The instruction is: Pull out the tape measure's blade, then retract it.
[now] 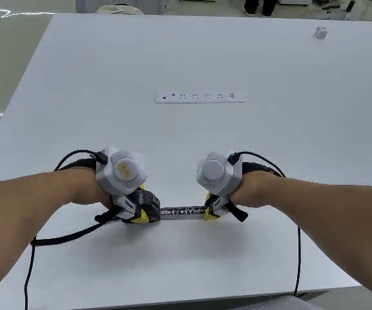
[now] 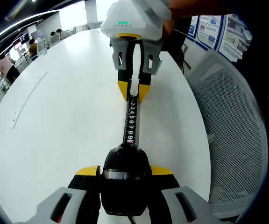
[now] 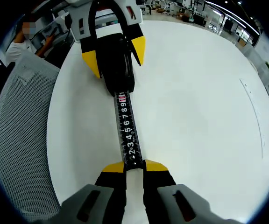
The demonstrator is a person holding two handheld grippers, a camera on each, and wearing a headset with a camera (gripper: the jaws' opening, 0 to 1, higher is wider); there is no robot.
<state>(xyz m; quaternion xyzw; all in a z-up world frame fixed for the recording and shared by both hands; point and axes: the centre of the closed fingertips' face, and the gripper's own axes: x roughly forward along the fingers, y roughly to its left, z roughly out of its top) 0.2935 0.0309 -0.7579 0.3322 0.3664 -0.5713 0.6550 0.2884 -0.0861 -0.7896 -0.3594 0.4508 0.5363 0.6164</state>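
"Where's the tape measure (image 2: 125, 186) from where you stand?"

"At the near edge of the white surface (image 1: 192, 51), between the person's two hands. The left claw (image 1: 141, 210) has the black case clamped between its yellow-tipped fingers, closed in as far as the case allows."

"And the right claw (image 3: 134, 165)?"

"Just to the right of it, pinched almost closed on the tip of the blade (image 3: 126, 126). The blade stretches straight from the case across to that claw, printed numerals facing up (whether it rests on the surface or hangs just above, I can't tell)."

"Anything else out there?"

"A thin white strip (image 1: 199, 96) with small marks lies well apart toward the far side, and a small pale object (image 1: 320, 32) sits near the far right corner. Black cables (image 1: 57, 239) trail from both hands toward the near edge."
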